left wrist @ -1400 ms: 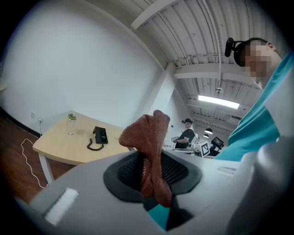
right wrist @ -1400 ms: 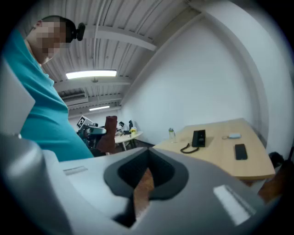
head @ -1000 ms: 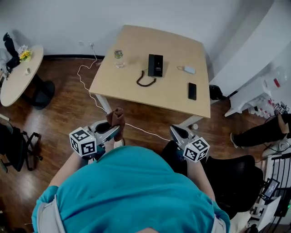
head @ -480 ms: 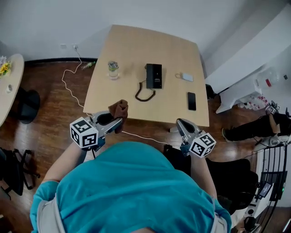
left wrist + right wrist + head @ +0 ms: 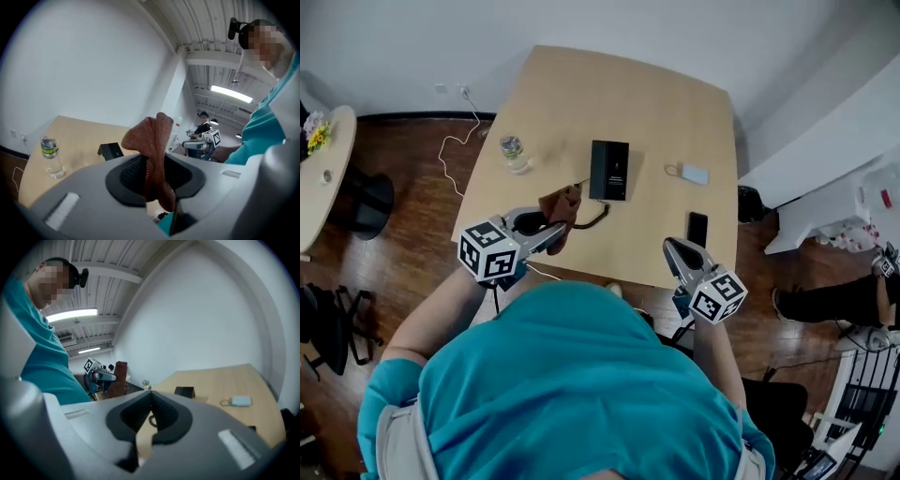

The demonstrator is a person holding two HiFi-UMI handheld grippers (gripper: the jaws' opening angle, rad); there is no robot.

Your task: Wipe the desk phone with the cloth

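Note:
A black desk phone (image 5: 609, 170) lies mid-table with its coiled cord (image 5: 596, 217) trailing toward the near edge. My left gripper (image 5: 562, 229) hovers over the table's near left part, shut on a brown cloth (image 5: 563, 205) that bunches above the jaws. In the left gripper view the cloth (image 5: 151, 138) stands up between the pads, with the phone (image 5: 111, 150) beyond it. My right gripper (image 5: 669, 247) is shut on nothing at the near edge, right of the cord. The right gripper view shows the phone (image 5: 184, 392) ahead and the cloth (image 5: 120, 376) to the left.
On the beige table (image 5: 666, 103) stand a water bottle (image 5: 514, 153) at the left, a small white device (image 5: 694, 174) right of the phone, and a black mobile (image 5: 697, 228) near the right gripper. A white cable (image 5: 455, 141) runs along the floor at left.
Over the last second both grippers have come from in front of the table to its near edge. The left one, still gripping the cloth, now sits over the tabletop close to the phone cord.

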